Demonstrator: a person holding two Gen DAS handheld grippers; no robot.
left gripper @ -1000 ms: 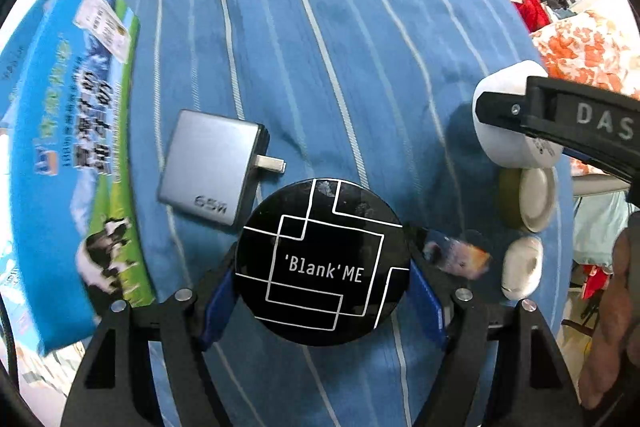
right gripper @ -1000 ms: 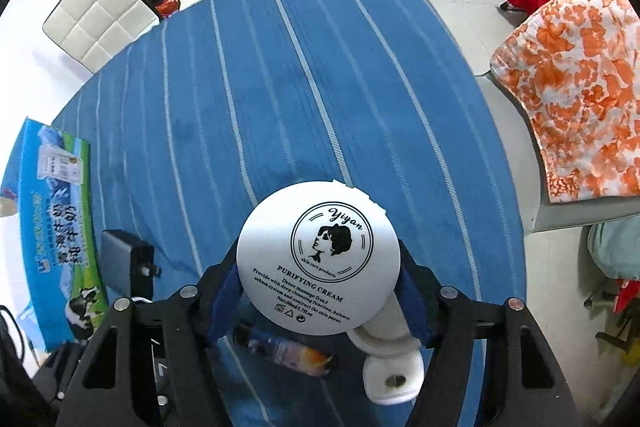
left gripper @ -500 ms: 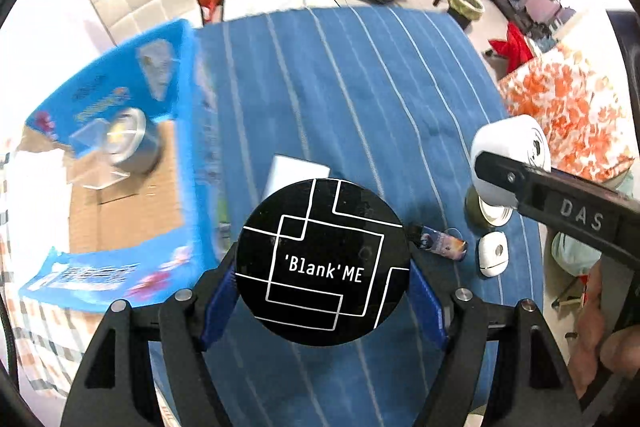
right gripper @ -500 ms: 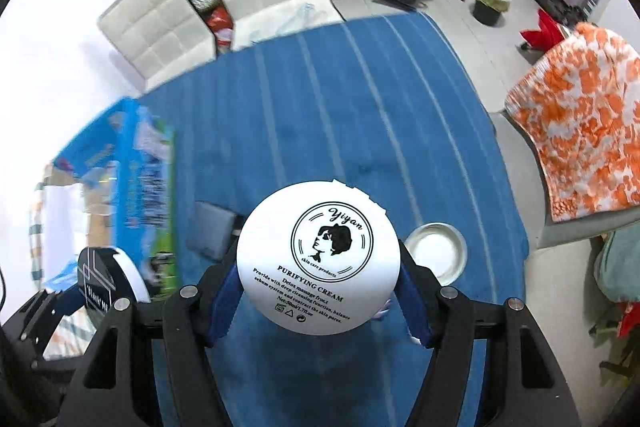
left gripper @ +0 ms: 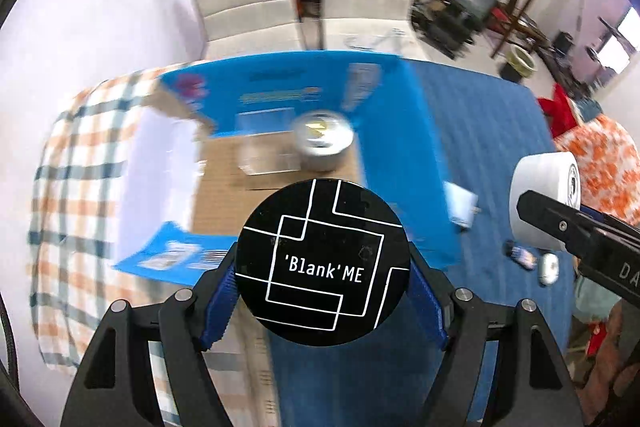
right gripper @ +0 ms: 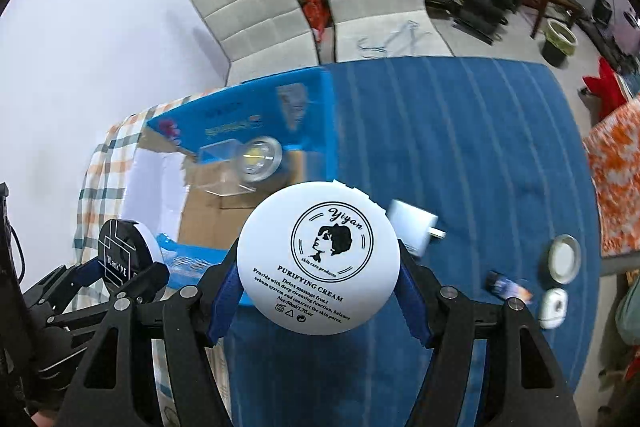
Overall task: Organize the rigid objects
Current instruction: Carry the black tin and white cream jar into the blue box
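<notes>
My left gripper (left gripper: 322,303) is shut on a black round jar (left gripper: 323,261) marked 'Blank'ME and holds it in the air over the near edge of an open blue cardboard box (left gripper: 436,163). My right gripper (right gripper: 318,287) is shut on a white cream jar (right gripper: 318,259), raised above the blue striped tablecloth (right gripper: 480,147) just right of the box (right gripper: 326,131). Inside the box lie a silver round tin (right gripper: 258,159) and a clear plastic case (right gripper: 222,171). In the left wrist view the white jar (left gripper: 540,187) shows at the right.
On the cloth to the right lie a white charger (right gripper: 414,227), a small dark tube (right gripper: 506,285), a round lid (right gripper: 564,259) and a small white case (right gripper: 554,307). A checked cloth (left gripper: 80,207) lies left of the box. Two white chairs (right gripper: 320,7) stand behind the table.
Both grippers have lifted and swung left toward the box with their jars. The box interior with the tin and clear case has come into full view.
</notes>
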